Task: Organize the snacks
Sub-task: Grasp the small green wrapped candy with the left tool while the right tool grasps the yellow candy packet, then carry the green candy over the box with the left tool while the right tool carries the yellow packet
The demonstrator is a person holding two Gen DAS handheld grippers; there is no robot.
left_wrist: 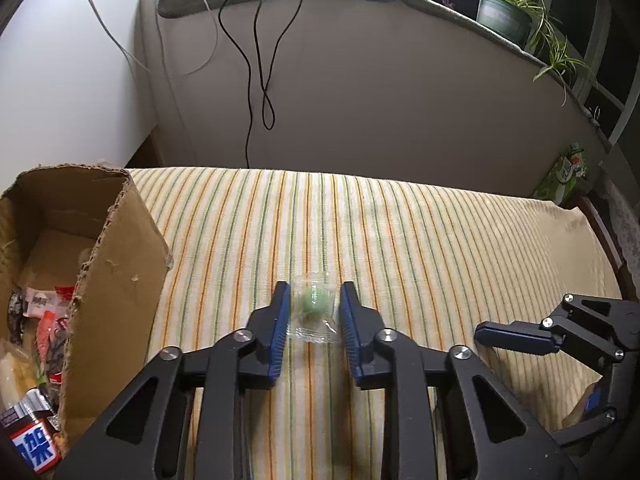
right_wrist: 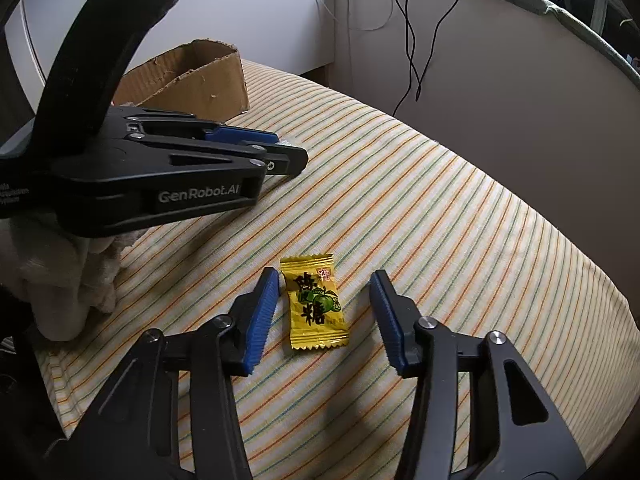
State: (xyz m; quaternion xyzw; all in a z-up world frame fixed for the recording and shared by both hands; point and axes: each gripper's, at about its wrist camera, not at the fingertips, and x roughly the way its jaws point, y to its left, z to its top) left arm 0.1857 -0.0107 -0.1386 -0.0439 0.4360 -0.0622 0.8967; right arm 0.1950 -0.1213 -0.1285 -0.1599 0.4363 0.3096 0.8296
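A green candy in a clear wrapper lies on the striped cloth between the open fingers of my left gripper; the pads do not touch it. A yellow candy packet with black characters lies flat between the open fingers of my right gripper, close to the left pad. The left gripper also shows in the right wrist view, low over the cloth near the box. The right gripper shows at the right edge of the left wrist view.
A torn cardboard box with several wrapped snacks inside stands at the left, also seen in the right wrist view. Cables hang down the wall behind. A green packet and potted plants sit at the far right.
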